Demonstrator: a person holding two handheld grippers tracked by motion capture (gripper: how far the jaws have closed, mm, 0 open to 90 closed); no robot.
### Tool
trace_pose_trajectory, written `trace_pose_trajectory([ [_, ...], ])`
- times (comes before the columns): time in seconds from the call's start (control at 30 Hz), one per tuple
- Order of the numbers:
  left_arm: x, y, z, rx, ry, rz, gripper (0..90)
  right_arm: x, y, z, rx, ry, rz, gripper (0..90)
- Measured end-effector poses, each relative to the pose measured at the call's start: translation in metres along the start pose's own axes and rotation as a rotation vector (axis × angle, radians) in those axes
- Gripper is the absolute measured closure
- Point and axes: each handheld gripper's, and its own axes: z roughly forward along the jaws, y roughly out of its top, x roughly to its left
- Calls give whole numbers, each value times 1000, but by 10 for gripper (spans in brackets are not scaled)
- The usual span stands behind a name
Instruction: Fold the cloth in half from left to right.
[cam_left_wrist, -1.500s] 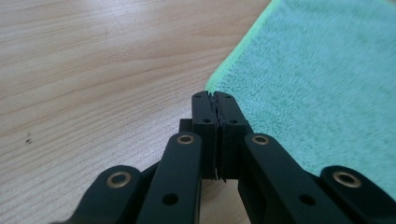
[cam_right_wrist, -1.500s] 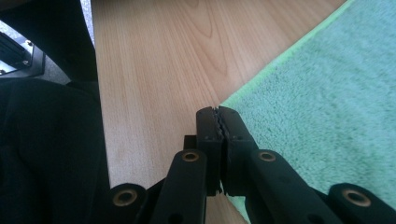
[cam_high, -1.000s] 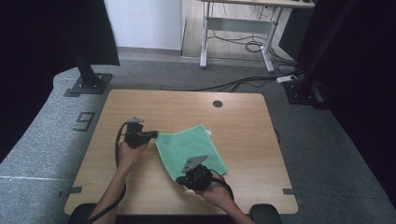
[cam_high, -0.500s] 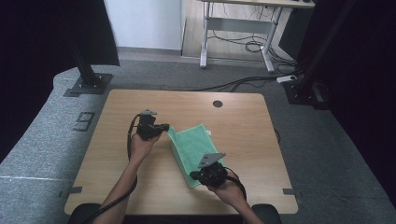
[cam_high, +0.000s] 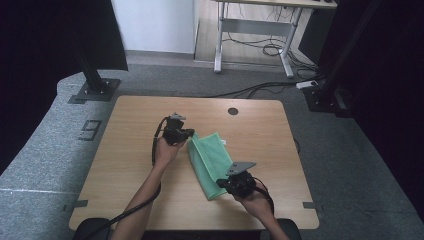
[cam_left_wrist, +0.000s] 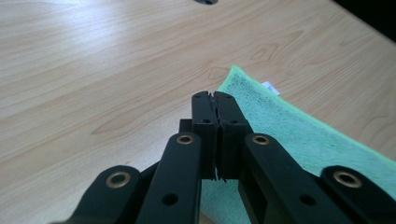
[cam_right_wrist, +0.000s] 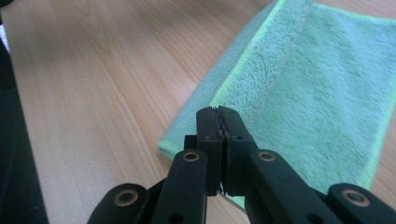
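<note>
From the high view, a green cloth is seen folded on the table, with the left gripper at its ten o'clock corner and the right gripper at its five o'clock end.

In the left gripper view, the jaws are pressed together over the cloth's edge.

In the right gripper view, the jaws are likewise closed at the fold; whether fabric is pinched cannot be told.

Hidden and cut-off parts

The green microfibre cloth runs past the picture's right edge; black jaws hide its near part.
</note>
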Motion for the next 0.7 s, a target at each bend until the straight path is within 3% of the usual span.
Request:
trace_pose_trajectory([
  [0.33, -11, 10, 23, 25, 28, 54, 877, -15, -8, -9, -10, -43, 35, 874],
  [0.7, -25, 22, 39, 27, 18, 82, 876, -24, -19, -16, -5, -69, 70, 874],
])
